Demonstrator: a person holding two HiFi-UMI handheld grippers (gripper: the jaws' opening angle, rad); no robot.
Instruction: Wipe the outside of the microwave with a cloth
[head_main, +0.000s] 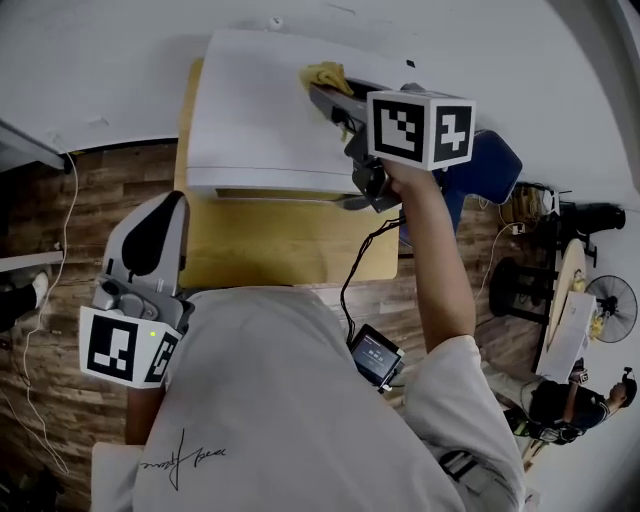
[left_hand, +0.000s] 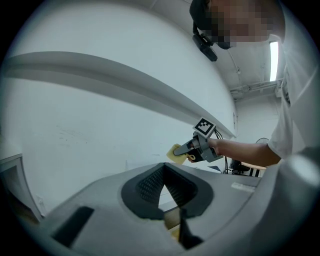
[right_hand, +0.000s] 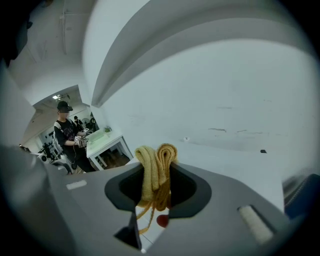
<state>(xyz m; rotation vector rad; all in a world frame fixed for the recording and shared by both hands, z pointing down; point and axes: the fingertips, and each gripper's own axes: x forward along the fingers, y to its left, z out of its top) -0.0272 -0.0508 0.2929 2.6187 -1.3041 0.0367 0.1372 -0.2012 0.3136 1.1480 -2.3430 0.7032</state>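
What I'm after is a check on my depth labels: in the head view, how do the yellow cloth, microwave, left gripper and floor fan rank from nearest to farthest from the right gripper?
1. yellow cloth: clamped in the right gripper.
2. microwave: just beneath the cloth, upper centre.
3. left gripper: lower left.
4. floor fan: far right, on the floor.
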